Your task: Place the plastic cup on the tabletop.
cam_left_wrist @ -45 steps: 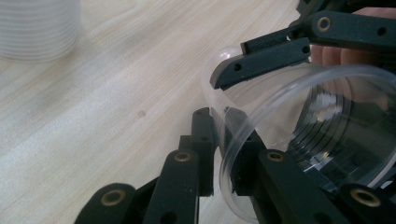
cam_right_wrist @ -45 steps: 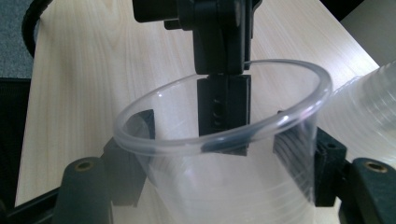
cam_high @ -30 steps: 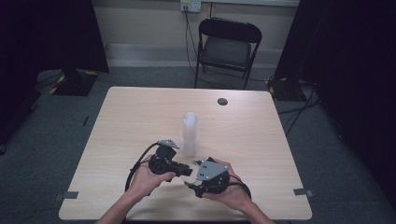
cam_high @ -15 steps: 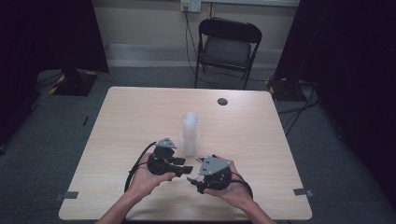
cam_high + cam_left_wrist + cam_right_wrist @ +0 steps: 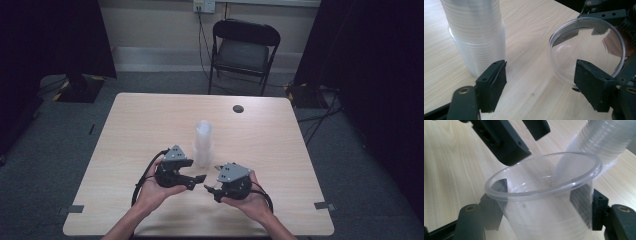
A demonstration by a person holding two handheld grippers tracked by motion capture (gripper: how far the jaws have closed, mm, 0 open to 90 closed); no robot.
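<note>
A tall stack of clear plastic cups (image 5: 203, 142) stands upside down on the wooden table (image 5: 145, 117), just beyond both grippers. My right gripper (image 5: 540, 195) is shut on a single clear cup (image 5: 541, 210), with its jaws pressed against the cup's walls below the rim. The cup's mouth faces my left gripper (image 5: 541, 87), which is open, with the cup (image 5: 586, 50) beyond its right jaw and the stack (image 5: 475, 35) beyond its left jaw. In the high view the left gripper (image 5: 196, 181) and right gripper (image 5: 210, 190) point at each other near the table's front.
A small dark disc (image 5: 238, 108) lies near the table's far edge. A black folding chair (image 5: 243, 50) stands behind the table. Dark curtains hang at both sides. Bare tabletop lies left and right of the hands.
The right gripper with its cup has drifted slightly up the table toward the stack. The left gripper has hardly moved.
</note>
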